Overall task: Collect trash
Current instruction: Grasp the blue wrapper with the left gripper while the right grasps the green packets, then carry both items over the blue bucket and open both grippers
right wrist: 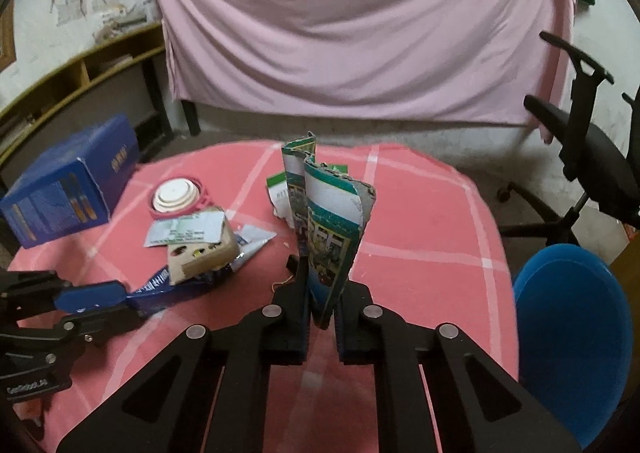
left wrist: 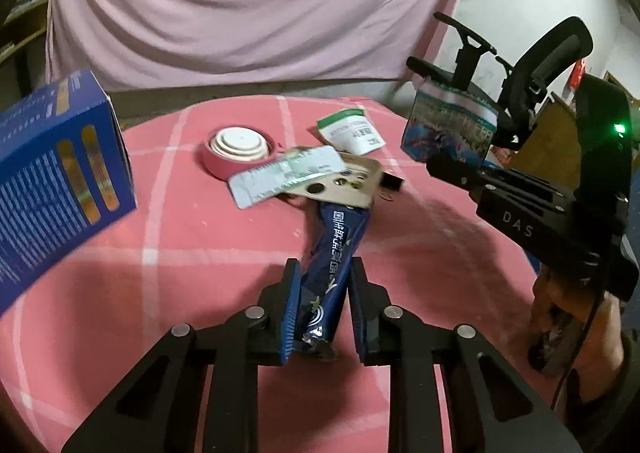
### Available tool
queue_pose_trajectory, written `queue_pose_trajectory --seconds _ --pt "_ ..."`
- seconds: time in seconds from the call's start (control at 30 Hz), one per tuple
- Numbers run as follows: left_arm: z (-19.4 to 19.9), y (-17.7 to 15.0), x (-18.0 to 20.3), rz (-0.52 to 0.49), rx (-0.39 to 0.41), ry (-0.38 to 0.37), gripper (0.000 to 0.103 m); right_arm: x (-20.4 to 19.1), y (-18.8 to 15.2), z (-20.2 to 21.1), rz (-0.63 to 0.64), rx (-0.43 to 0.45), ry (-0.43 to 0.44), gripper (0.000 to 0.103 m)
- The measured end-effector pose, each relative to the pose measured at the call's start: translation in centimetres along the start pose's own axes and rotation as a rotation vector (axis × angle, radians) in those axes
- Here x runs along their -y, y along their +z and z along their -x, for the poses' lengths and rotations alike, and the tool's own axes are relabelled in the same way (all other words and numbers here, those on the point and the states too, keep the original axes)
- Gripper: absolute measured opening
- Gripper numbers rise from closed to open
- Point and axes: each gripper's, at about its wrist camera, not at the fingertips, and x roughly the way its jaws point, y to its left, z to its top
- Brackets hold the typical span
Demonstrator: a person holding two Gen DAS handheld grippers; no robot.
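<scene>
- The right gripper (right wrist: 320, 293) has its jaws pinched hard on a flattened printed carton (right wrist: 328, 229) and holds it upright, clear of the table (right wrist: 420, 221); the pads squeeze the carton's lower end
- The left gripper (left wrist: 325, 309) has its blue pads closed nearly together on the near end of a long dark-blue wrapper (left wrist: 334, 253); the wrapper's far end is tucked under the pile of scraps at the middle of the table
- My judgement: the task is early to midway, with one piece lifted, one gripped but not pulled free, and nothing visibly dropped into any bin
- Left on the table: a pale blister strip (left wrist: 286, 175) lying over a tan punched card (left wrist: 340, 185), a green-and-white sachet (left wrist: 352, 131) nearer the far edge, and a pink-rimmed round lid (left wrist: 238, 149) to the left of the pile
- A blue box (left wrist: 60, 173) stands at the table's left edge; whether it is trash or the collecting place I cannot tell
- Room: the near half of the table is bare cloth, so both hands can draw back freely; the right half is open too
- The wrapper pulled out may drag the card and strip with it
- Beyond the right edge stand a black office chair (right wrist: 592, 157) and a blue seat (right wrist: 572, 333), so a wide swing that way is tight
</scene>
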Motion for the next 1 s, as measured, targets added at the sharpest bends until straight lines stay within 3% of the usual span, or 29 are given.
queue_pose_trajectory --seconds 0.23,0.43,0.6,1.0 --pt "0.6 -0.9 2.9 -0.034 0.004 -0.031 0.012 -0.3 -1.0 3.0 0.024 0.082 0.001 0.007" --pt "1.2 -1.5 4.7 0.013 0.040 -0.019 0.011 0.1 -2.2 5.0 0.024 0.120 0.020 0.007" --pt "3.3 -2.0 6.6 0.024 0.183 -0.010 0.011 1.2 -2.8 7.6 -0.003 0.230 0.060 0.007" --pt "6.8 0.4 11.9 -0.011 0.491 0.007 0.011 4.0 -3.7 13.8 -0.015 0.515 -0.009 0.008"
